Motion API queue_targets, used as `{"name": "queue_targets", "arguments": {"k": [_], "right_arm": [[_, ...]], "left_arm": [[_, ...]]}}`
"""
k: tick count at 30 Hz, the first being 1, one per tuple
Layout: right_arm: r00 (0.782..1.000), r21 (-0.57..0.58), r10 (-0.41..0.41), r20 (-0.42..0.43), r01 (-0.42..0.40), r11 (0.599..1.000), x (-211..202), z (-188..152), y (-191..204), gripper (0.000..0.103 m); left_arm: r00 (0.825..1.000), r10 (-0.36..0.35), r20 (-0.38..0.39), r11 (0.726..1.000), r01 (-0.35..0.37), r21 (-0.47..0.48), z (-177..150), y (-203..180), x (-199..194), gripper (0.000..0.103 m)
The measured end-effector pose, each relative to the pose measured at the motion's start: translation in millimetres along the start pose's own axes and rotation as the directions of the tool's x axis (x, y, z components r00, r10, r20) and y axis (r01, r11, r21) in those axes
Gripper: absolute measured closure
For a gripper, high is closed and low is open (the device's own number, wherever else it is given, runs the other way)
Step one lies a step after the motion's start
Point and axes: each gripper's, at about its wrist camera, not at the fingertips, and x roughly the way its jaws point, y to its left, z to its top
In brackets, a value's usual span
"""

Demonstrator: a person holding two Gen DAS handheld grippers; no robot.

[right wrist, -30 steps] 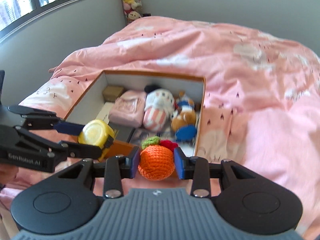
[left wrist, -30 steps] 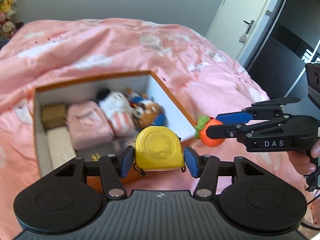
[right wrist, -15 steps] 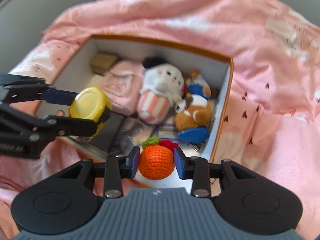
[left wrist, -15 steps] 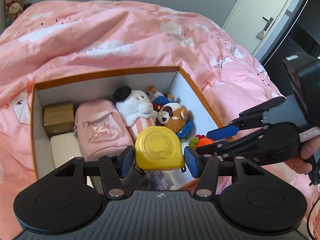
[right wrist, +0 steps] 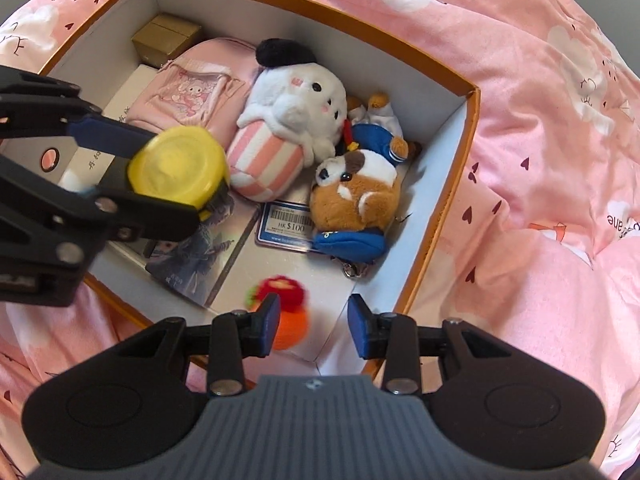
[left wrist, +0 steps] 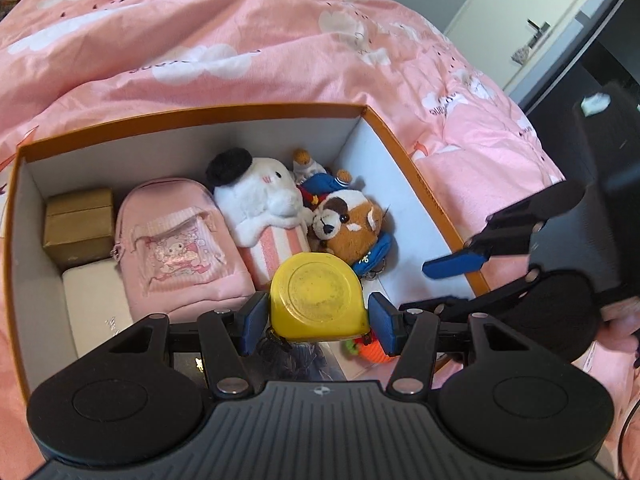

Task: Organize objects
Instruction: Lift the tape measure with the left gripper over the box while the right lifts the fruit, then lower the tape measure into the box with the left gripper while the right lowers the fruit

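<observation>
An orange-rimmed white box (left wrist: 192, 114) (right wrist: 304, 4) lies open on the pink bed. My left gripper (left wrist: 316, 324) (right wrist: 176, 176) is shut on a yellow tape measure (left wrist: 318, 294) (right wrist: 178, 172) and holds it above the box's near side. Over the box's near right corner, my right gripper (right wrist: 314, 324) (left wrist: 416, 288) has nothing between its blue pads. The crochet orange (right wrist: 294, 326) (left wrist: 374, 352), with green and red on top, shows blurred below and left of those pads. It is low inside the box and partly hidden by the left finger.
The box holds a white plush in a striped cup (right wrist: 292, 120), a brown dog plush (right wrist: 360, 196), a pink pouch (left wrist: 180, 240), a gold carton (left wrist: 78, 222), a white carton (left wrist: 94, 304), a price card (right wrist: 286, 224) and a picture booklet (right wrist: 200, 252). Pink duvet (right wrist: 540, 120) surrounds it.
Both grippers came lower and further over the box. The crochet orange is no longer between the right gripper's pads and now lies lower in the box. The tape measure stays gripped.
</observation>
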Motion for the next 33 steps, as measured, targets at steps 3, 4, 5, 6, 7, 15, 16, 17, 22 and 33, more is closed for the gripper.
{"name": "queue_targets", "arguments": {"k": [3,4,5,6,7,15,16,17,22,33], "right_arm": [[0.998,0.023,0.004,0.058,-0.005,1.000,-13.3,-1.1,-4.2,0.064],[0.996,0.030,0.001,0.089,-0.003,1.000,-19.6,-1.9,-6.1,0.064],[0.992,0.038,-0.007,0.123,0.002,0.999,-26.7,-3.3,-8.3,0.064],[0.986,0.044,-0.022,0.165,0.014,0.999,-34.3,-5.2,-10.1,0.064],[0.979,0.047,-0.041,0.202,0.032,0.998,-40.9,-6.8,-11.1,0.064],[0.934,0.126,-0.138,0.328,0.102,0.987,-61.6,-18.7,-26.9,0.063],[0.934,0.134,-0.141,0.327,0.102,0.986,-61.1,-19.5,-27.5,0.063],[0.934,0.142,-0.143,0.326,0.101,0.985,-60.4,-20.7,-28.8,0.063],[0.932,0.157,-0.131,0.338,0.081,0.984,-57.7,-28.2,-32.3,0.063],[0.938,0.173,-0.114,0.328,0.059,0.983,-49.4,-32.2,-37.0,0.063]], "left_arm": [[1.000,-0.001,-0.017,0.999,0.001,0.034,0.9,-2.0,4.4,0.040],[1.000,0.000,-0.025,0.999,0.001,0.038,1.9,-2.3,6.3,0.040],[0.999,0.000,-0.033,0.999,0.001,0.041,3.1,-3.1,8.6,0.040],[0.999,-0.002,-0.042,0.999,0.004,0.044,4.4,-4.3,10.9,0.040],[0.999,-0.007,-0.049,0.999,0.009,0.044,5.8,-5.5,13.1,0.040],[0.991,-0.011,-0.134,1.000,0.010,-0.009,15.8,-19.7,47.0,0.040],[0.989,-0.002,-0.145,1.000,0.001,-0.011,16.2,-20.7,50.6,0.040],[0.988,0.011,-0.153,1.000,-0.013,-0.011,16.9,-22.2,54.5,0.040],[0.984,0.072,-0.163,0.997,-0.077,-0.026,20.0,-27.6,70.2,0.040],[0.983,0.020,-0.183,0.981,-0.055,-0.188,22.6,-9.1,75.2,0.040]]}}
